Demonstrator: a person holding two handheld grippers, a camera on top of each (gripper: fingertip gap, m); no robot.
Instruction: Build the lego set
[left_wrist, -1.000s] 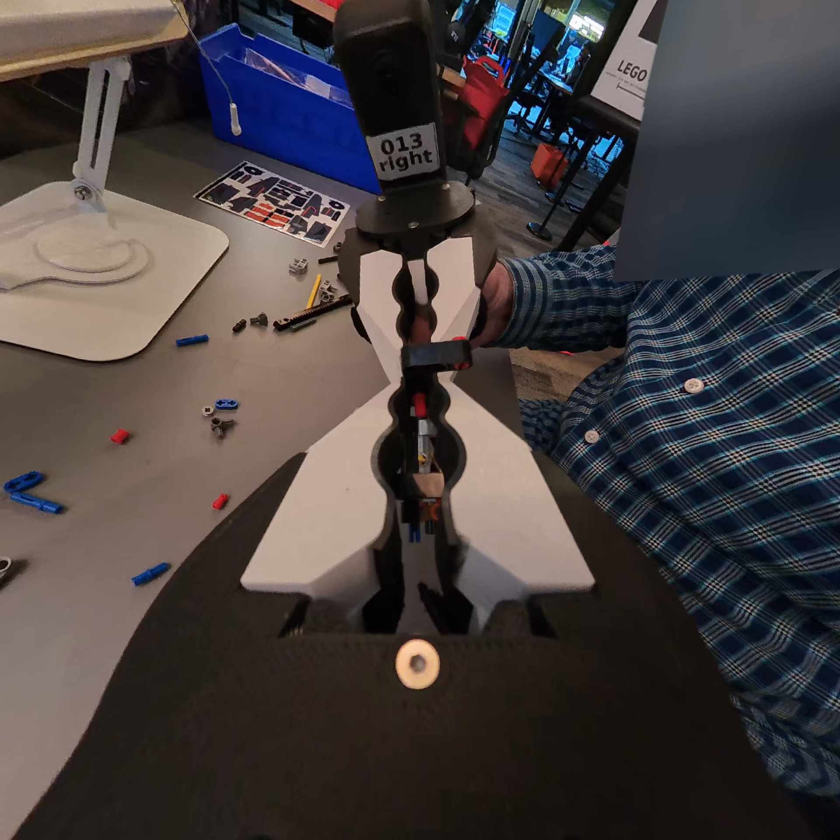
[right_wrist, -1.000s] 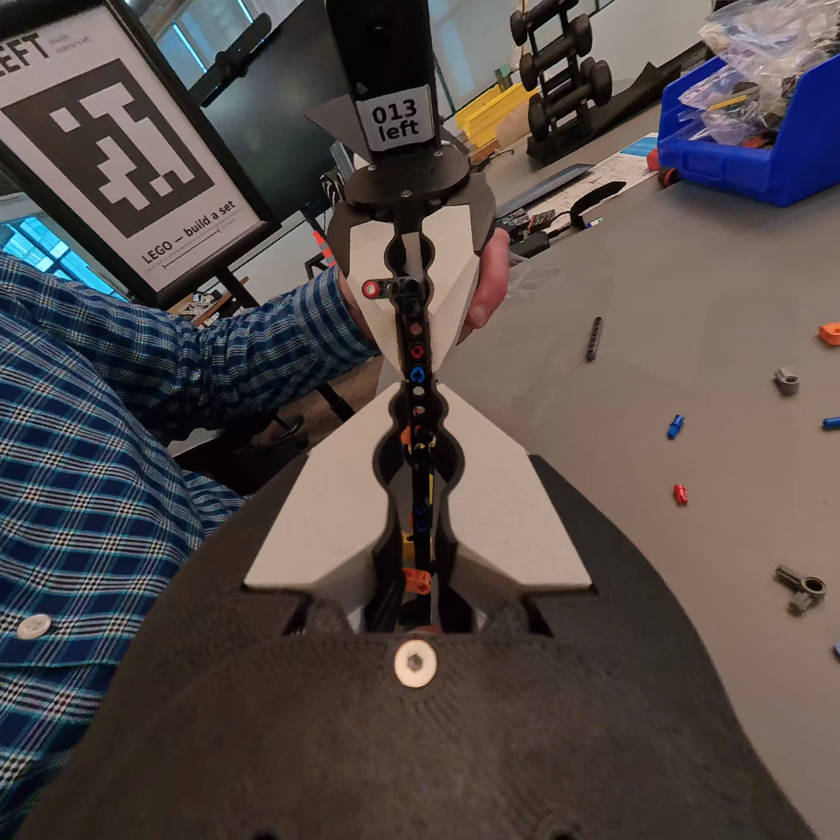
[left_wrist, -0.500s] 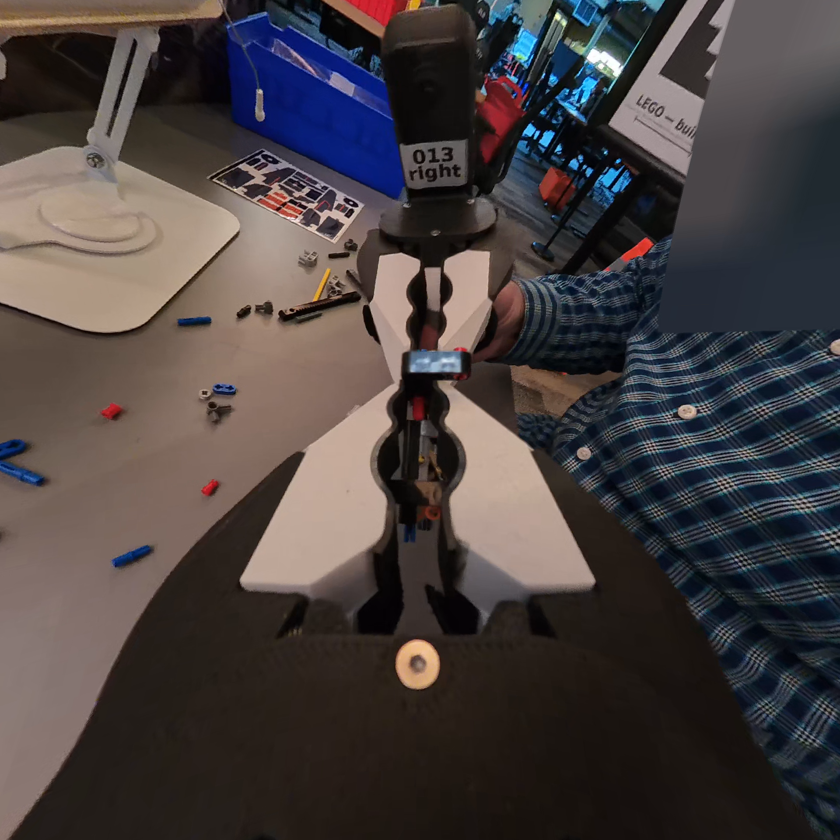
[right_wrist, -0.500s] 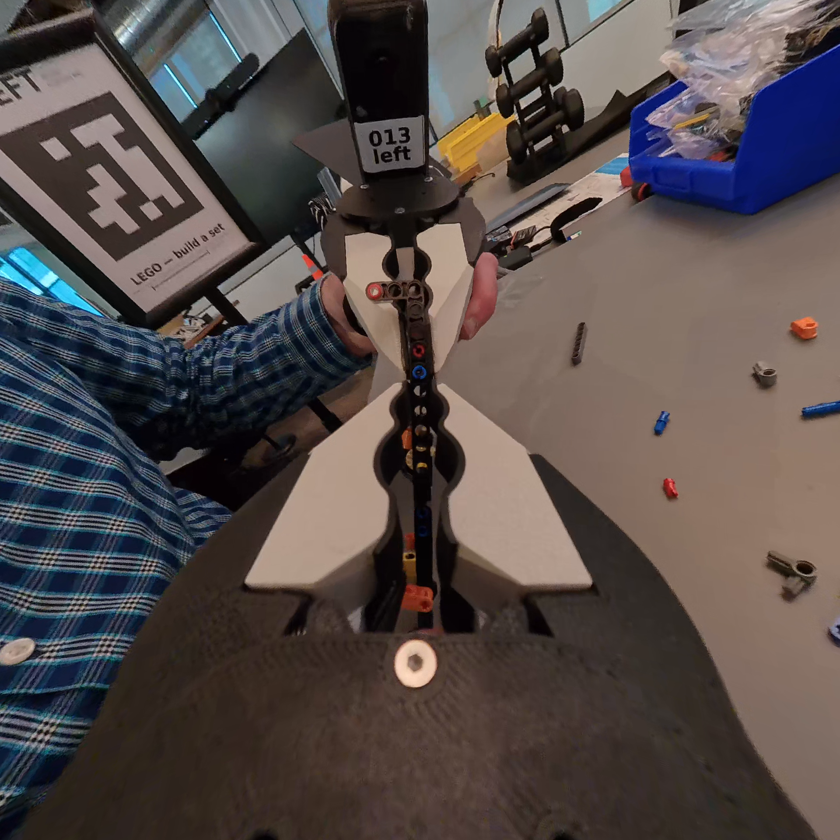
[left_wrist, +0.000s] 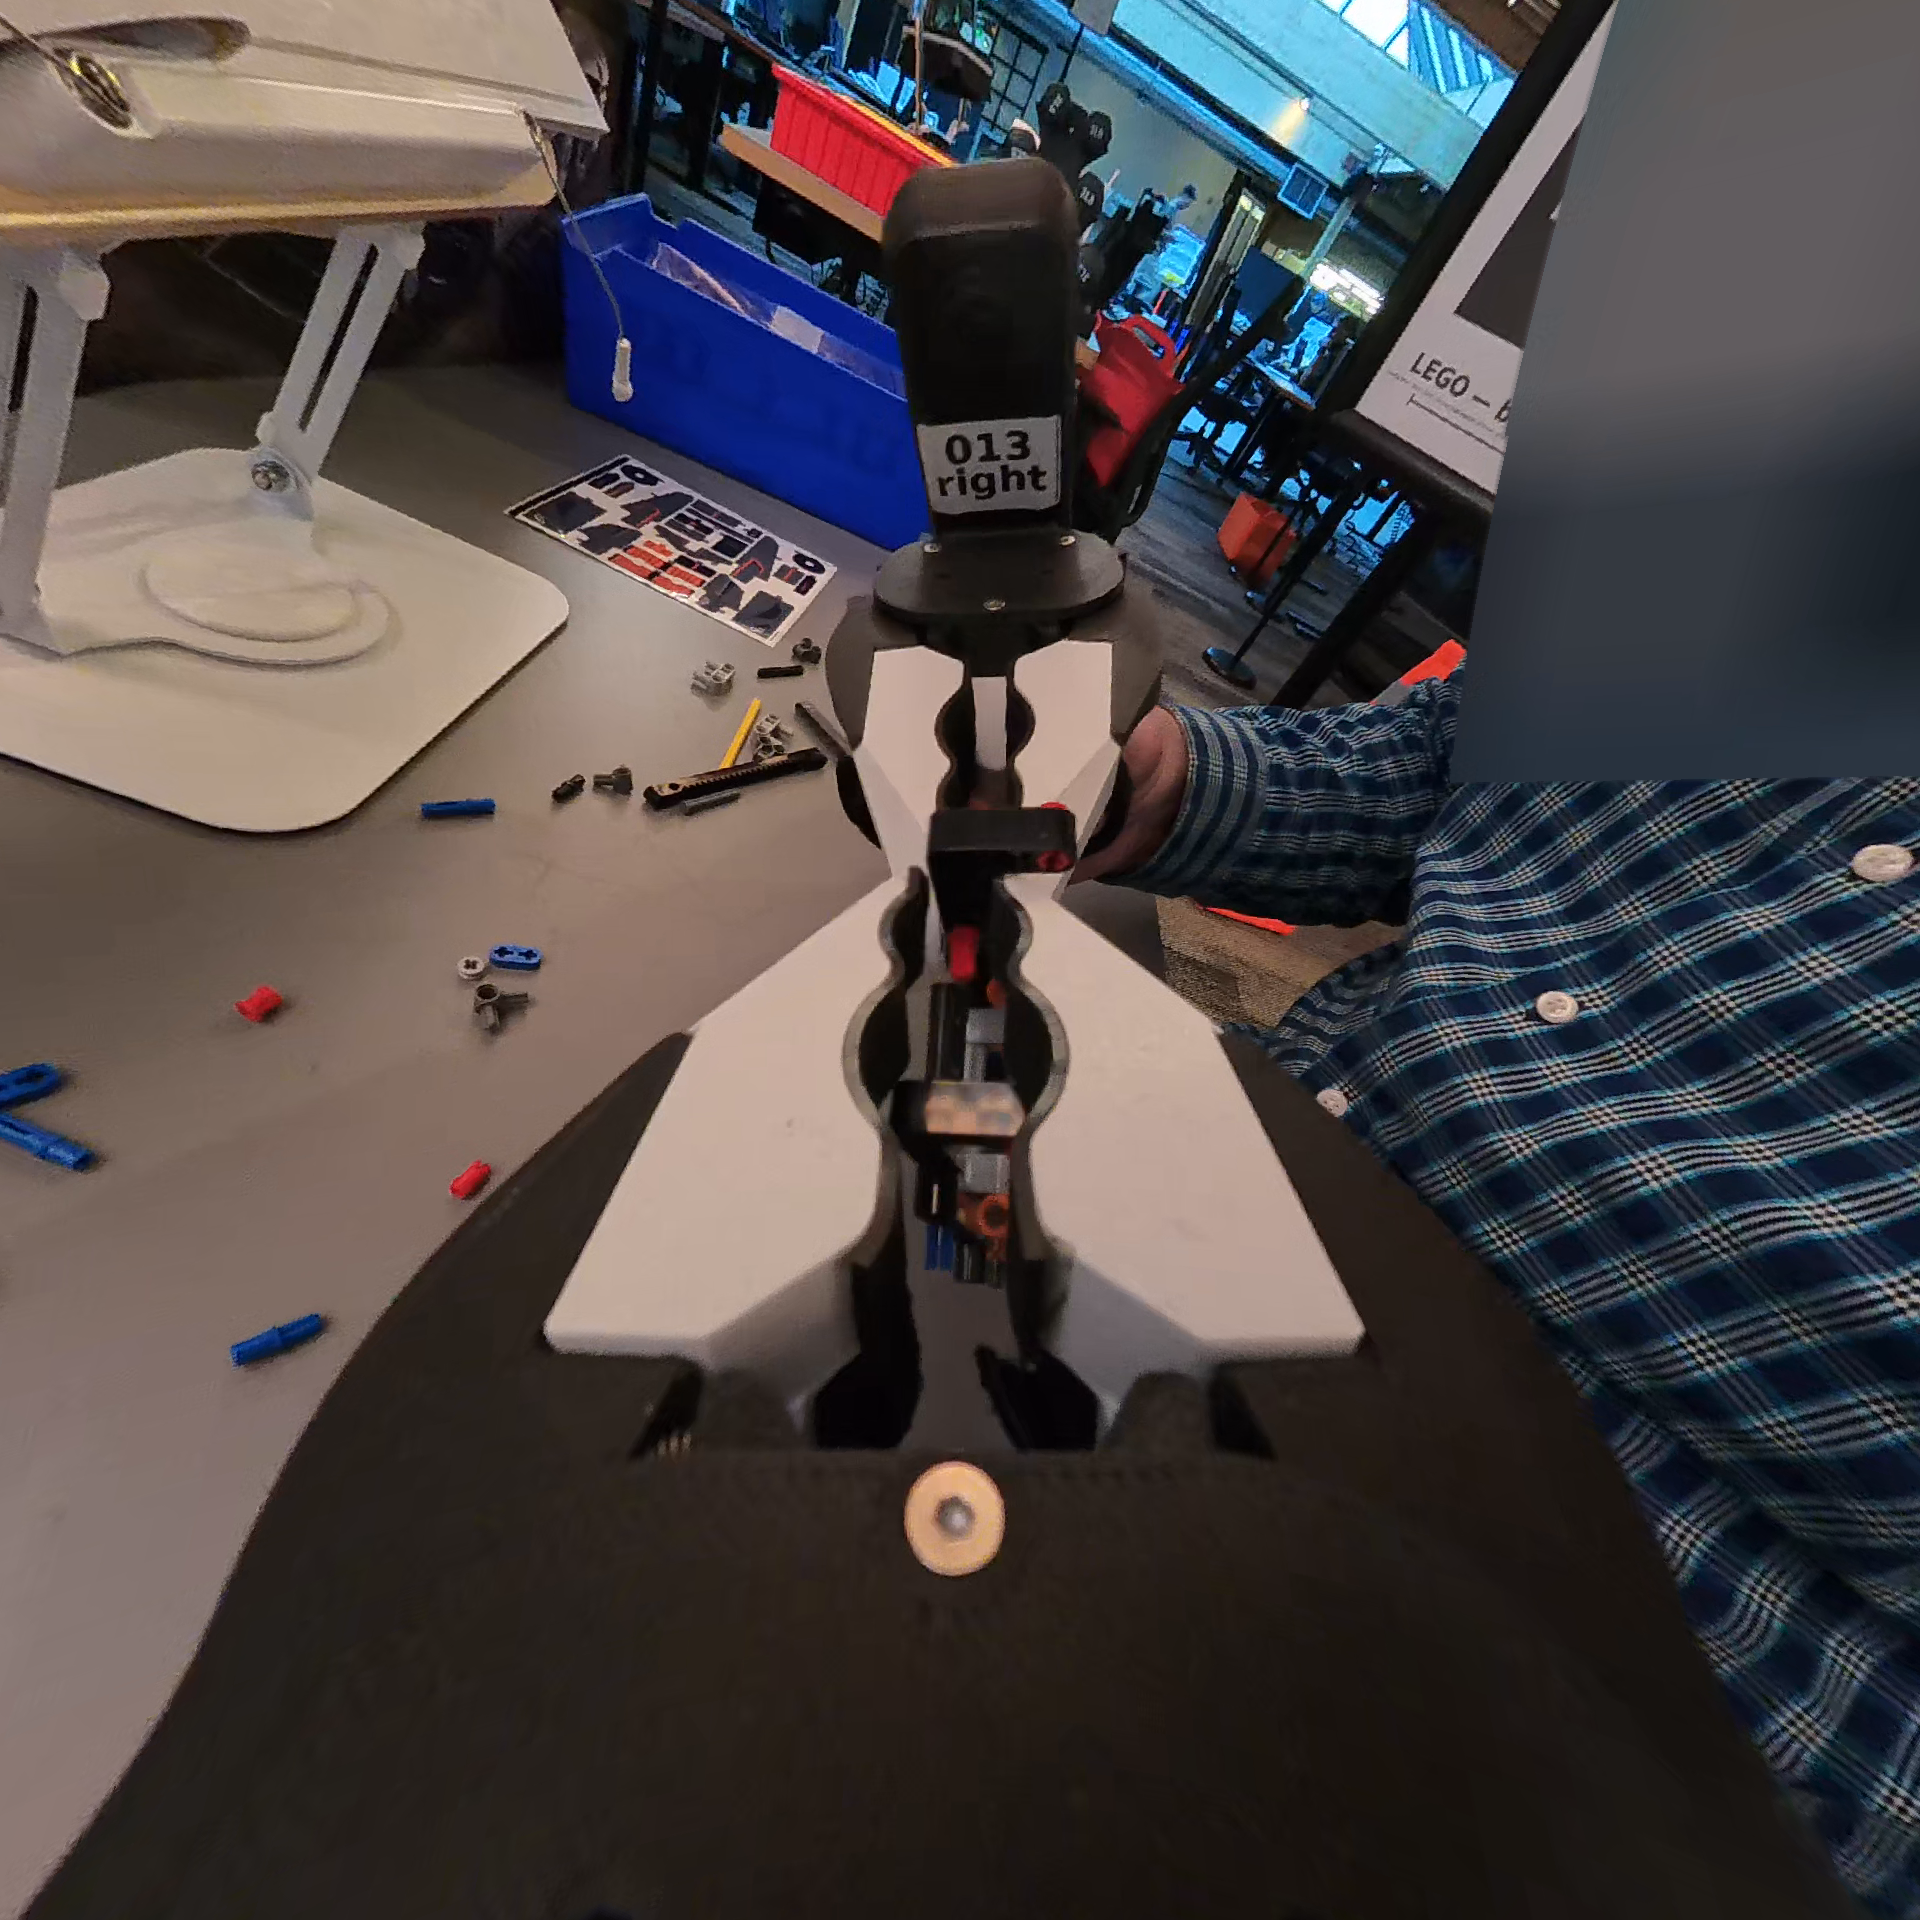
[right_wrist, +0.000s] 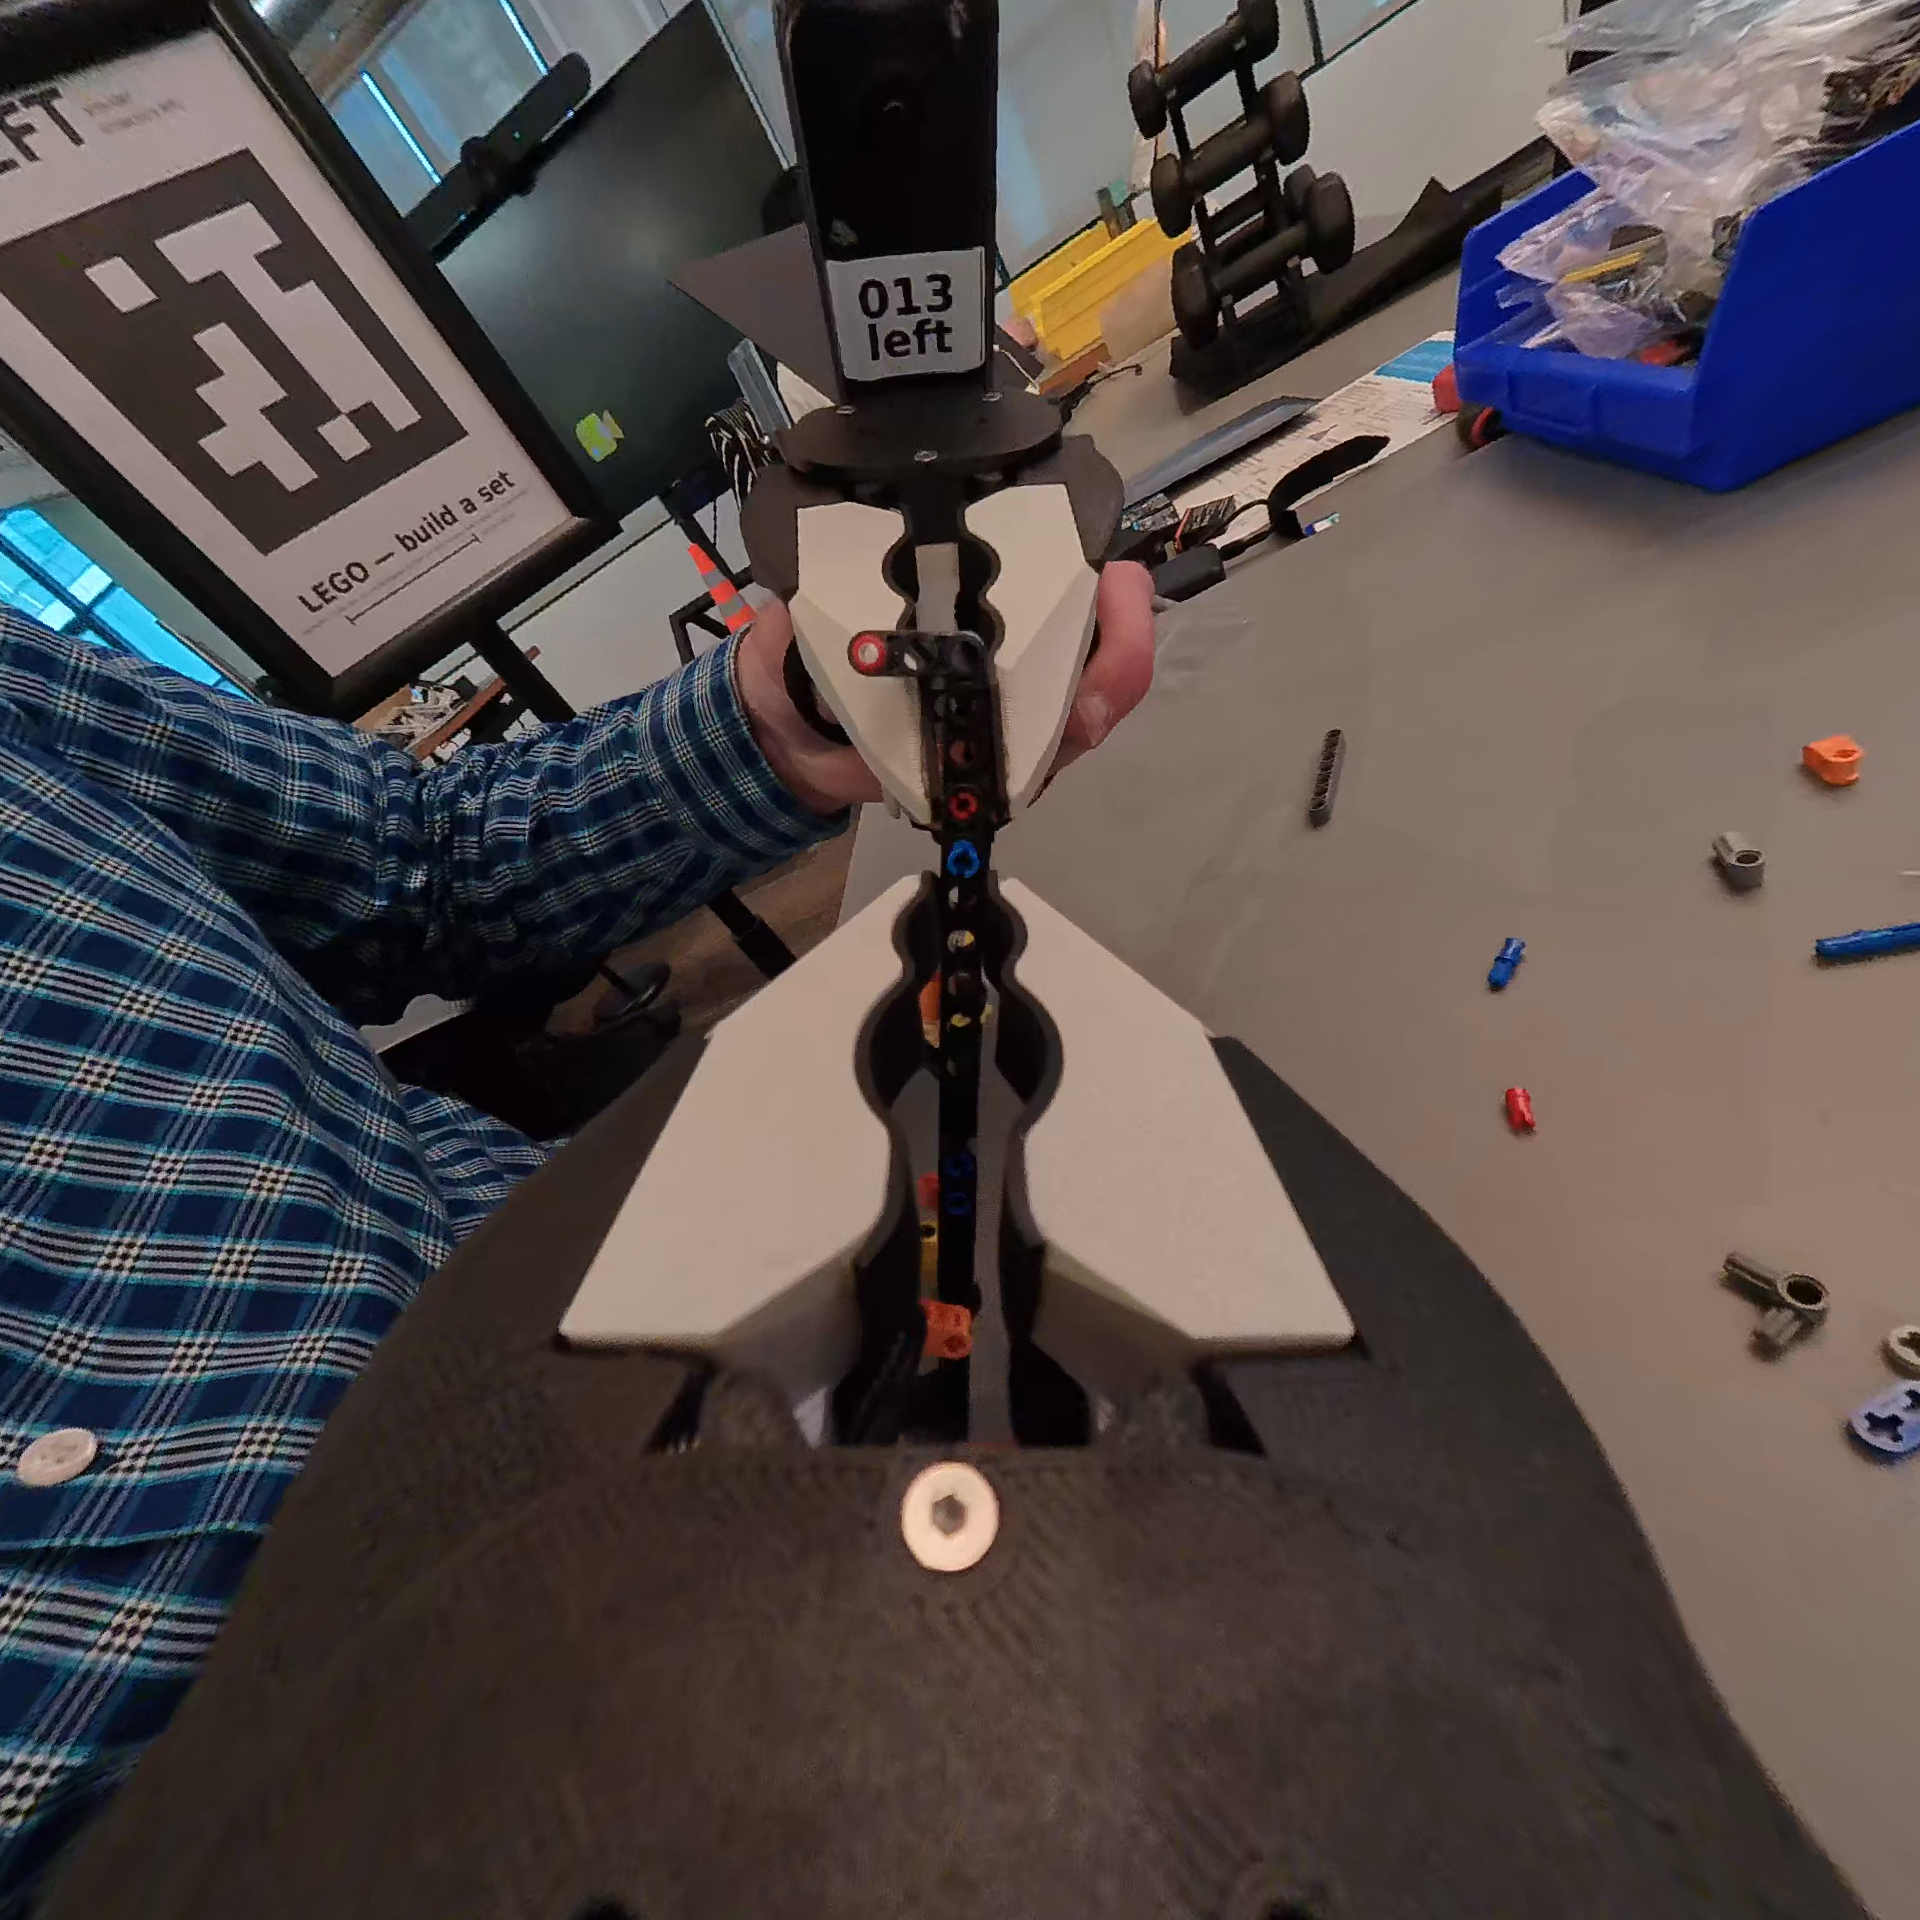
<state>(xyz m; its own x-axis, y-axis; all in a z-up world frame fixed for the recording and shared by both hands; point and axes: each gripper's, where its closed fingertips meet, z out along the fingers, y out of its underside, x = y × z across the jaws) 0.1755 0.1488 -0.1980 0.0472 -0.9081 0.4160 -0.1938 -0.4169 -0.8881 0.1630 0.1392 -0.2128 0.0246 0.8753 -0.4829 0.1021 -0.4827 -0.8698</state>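
- The lego assembly (right_wrist: 961, 935), a long black beam studded with red, blue, yellow and orange pins, hangs in the air above the grey table (right_wrist: 1507, 727), bridged between the two tongs, which face each other tip to tip.
- The right gripper (right_wrist: 961, 894) is clenched along the beam's near length; the left gripper (left_wrist: 961, 894) grips the far end, where a short black crosspiece (right_wrist: 914, 655) with a red pin sticks out sideways.
- Step in hand, as it seems: one joined build is being held at both ends, for seating or checking the crosspiece. The next move likely calls for a steady squeeze along the beam's line without twisting, or for one gripper to let go and fetch a loose part.
- Counted in the left wrist view: two small red pins (left_wrist: 258, 1003), one blue bin (left_wrist: 727, 374), one sticker sheet (left_wrist: 675, 545), one white stand (left_wrist: 260, 623).
- The right wrist view shows one orange piece (right_wrist: 1831, 758) and one loose black beam (right_wrist: 1327, 777).
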